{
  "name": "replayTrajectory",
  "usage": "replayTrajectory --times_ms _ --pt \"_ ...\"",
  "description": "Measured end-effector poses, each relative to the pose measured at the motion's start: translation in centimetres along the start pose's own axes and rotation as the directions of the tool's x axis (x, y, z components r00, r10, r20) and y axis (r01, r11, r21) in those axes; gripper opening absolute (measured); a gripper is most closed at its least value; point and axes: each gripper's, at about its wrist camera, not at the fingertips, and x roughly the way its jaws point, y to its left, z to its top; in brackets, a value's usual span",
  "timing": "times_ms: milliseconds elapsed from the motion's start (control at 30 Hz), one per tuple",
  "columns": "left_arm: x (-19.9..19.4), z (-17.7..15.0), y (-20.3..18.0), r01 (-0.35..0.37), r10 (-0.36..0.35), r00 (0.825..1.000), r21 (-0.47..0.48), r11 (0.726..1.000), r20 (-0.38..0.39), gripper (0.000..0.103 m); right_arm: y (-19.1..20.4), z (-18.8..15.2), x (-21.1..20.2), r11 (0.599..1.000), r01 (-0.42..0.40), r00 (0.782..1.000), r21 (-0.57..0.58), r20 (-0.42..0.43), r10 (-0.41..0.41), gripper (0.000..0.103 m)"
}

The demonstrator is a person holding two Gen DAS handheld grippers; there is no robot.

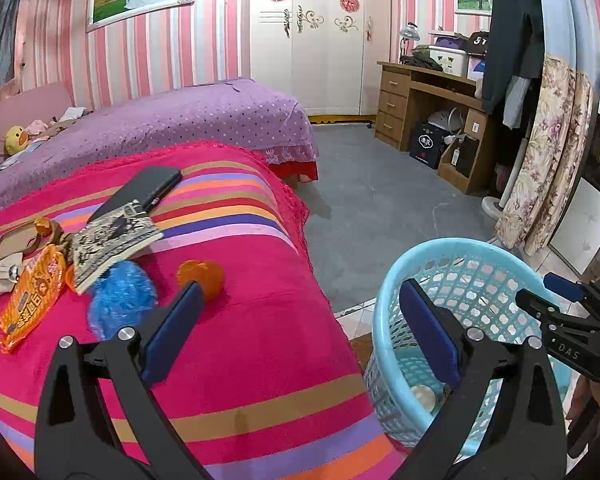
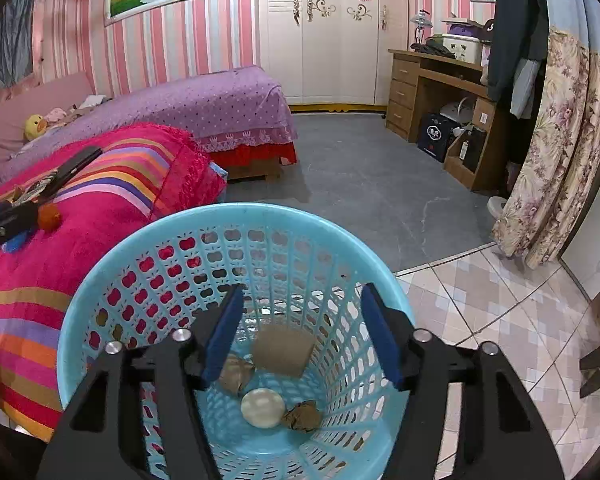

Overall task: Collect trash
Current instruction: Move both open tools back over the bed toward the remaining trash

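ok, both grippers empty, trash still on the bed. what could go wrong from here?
1. The blue wad and orange wrapper lie against the book; a grab could drag it along.
2. The phone and other keepers sit among the trash.
3. The round orange piece might roll off the cover.

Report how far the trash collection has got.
Done: the blue basket already holds crumpled brown scraps, a cardboard piece and a white ball. In hand: nothing; right gripper and left gripper are both open and empty. Left: orange snack wrapper, blue wad, orange piece on the bedspread.
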Motion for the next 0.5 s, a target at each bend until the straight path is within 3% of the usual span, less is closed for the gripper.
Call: replayTrajectory --times_ms 67,100,300,500 --pt "-0.6 0.0 0.4 0.002 -0.002 1.0 0.0 1.0 0.003 0.095 0.1 0.0 -0.5 1.0 0.01 1.0 0.009 0.011 -0.011 0.088" --pt "-0.7 -0.1 0.5 0.002 -0.002 1.0 0.0 1.0 0.004 0.096 0.2 0.1 -0.7 1.0 0.017 1.0 0.011 0.015 -0.017 0.091" --pt "-2.5 -0.3 2.0 -0.008 0.008 1.0 0.011 1.0 0.021 0.096 0.6 0.6 -1.9 0.997 0.048 0.998 0.054 0.035 -0.05 0.098" --pt "-4.5 -0.2 5.5 -0.036 0.037 0.999 -0.012 0.999 0.034 0.097 2.1 1.8 -2.9 0.993 0.053 0.995 0.108 0.081 -0.062 0.098"
